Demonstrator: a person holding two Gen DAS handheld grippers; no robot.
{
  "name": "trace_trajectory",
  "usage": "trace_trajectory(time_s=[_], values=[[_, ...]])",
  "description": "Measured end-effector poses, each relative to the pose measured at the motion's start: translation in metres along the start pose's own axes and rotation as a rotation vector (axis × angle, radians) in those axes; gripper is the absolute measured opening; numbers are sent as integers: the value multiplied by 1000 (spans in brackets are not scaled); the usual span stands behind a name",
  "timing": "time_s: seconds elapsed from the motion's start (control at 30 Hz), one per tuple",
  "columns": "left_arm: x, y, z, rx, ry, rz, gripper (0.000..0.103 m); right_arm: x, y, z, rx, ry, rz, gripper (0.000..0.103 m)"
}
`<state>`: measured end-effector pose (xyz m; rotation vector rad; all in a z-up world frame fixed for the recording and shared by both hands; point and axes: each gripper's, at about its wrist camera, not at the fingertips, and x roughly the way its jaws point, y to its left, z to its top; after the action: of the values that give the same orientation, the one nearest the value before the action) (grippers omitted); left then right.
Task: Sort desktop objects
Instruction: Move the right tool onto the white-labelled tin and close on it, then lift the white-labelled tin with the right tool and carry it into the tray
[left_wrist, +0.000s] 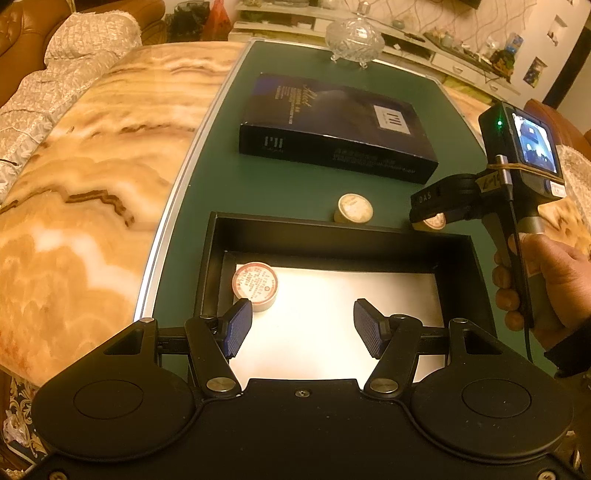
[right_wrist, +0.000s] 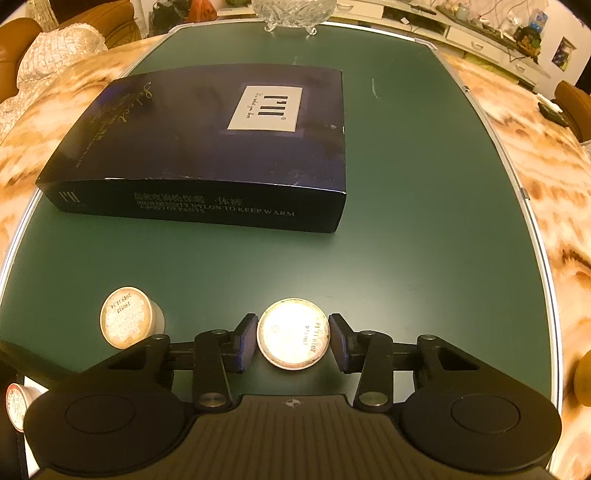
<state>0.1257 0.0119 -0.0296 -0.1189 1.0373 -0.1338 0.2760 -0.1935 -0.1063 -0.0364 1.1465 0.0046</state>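
Observation:
My left gripper is open and empty above an open black box with a white floor. One small round cup with a red-printed lid lies in the box's left corner, also showing in the right wrist view. My right gripper straddles a second round cup on the green mat, its pads right at the cup's sides; the cup looks to rest on the mat. That cup also shows in the left wrist view. A third cup stands left of it, also showing in the left wrist view.
A flat dark blue box lies on the green mat beyond the cups. A glass bowl stands at the mat's far edge. The marble table surrounds the mat. A sofa is at far left.

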Motion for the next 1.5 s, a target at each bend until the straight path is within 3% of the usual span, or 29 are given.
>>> trace_trajectory(time_s=[0.47,0.87,1.17,1.5], values=[[-3,1,0,0,-8,3,60,-18,-3,3,19,-38,3,45],[-17,9,-2,-20,-30,12,60,-101,-2,-19,14,-142,73,45],[-27,15,-7,-33,-45,19,60,-120,19,-50,-20,-120,97,45],[-40,21,-10,-45,-68,10,60,-100,34,-77,-26,-54,77,45]])
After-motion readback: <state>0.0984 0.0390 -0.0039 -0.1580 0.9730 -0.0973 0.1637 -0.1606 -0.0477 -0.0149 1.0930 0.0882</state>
